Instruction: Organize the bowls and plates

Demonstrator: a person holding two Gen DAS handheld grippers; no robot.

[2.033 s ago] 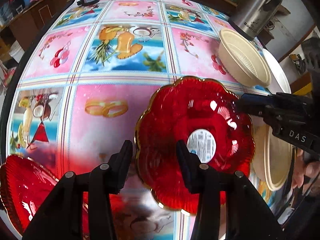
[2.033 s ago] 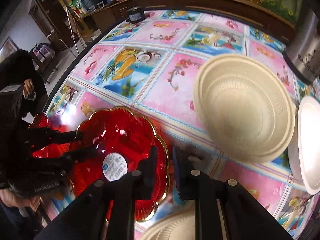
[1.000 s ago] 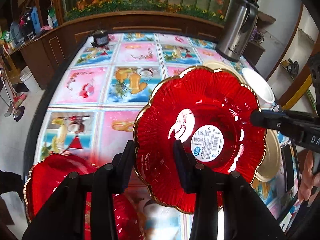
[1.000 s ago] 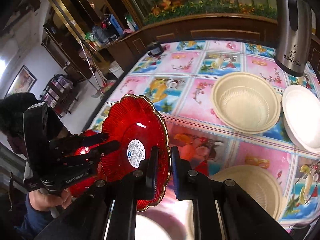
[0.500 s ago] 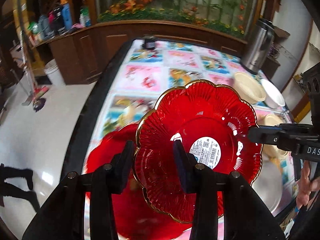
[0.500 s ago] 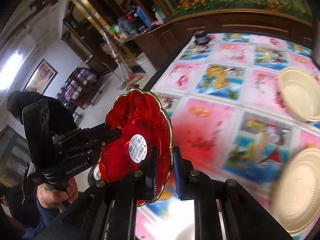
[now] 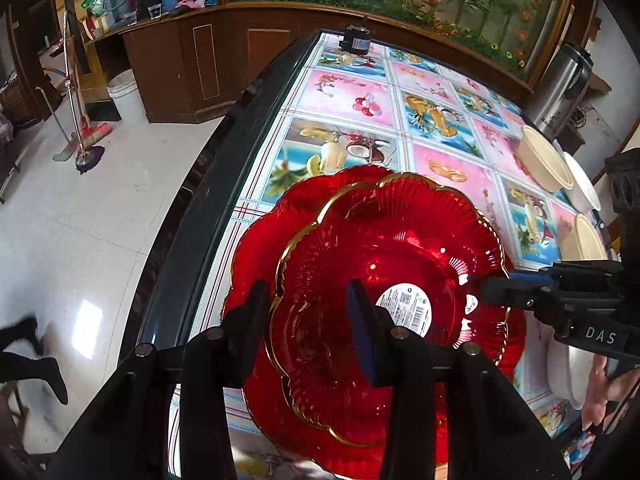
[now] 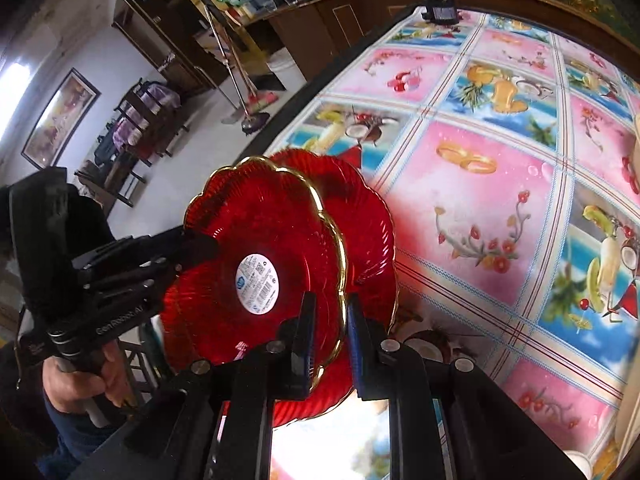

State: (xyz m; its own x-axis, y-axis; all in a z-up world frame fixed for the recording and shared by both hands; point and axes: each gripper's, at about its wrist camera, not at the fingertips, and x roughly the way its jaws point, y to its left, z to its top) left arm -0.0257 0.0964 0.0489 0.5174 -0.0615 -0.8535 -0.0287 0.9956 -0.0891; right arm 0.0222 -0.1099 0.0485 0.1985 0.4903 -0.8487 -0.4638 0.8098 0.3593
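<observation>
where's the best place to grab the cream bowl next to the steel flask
Grip the cream bowl by its thin upright rim, one finger inside and one outside, coming from above on its open near side. The steel flask and a white plate crowd its far and right sides.

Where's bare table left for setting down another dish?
Free: the wide middle of the tablecloth, between the red plates and the cream bowls, back to the small black device. Crowded: the near corner, where the held red plate hangs over the second red plate, and the far side with the cream bowl, white plate and steel flask.
</observation>
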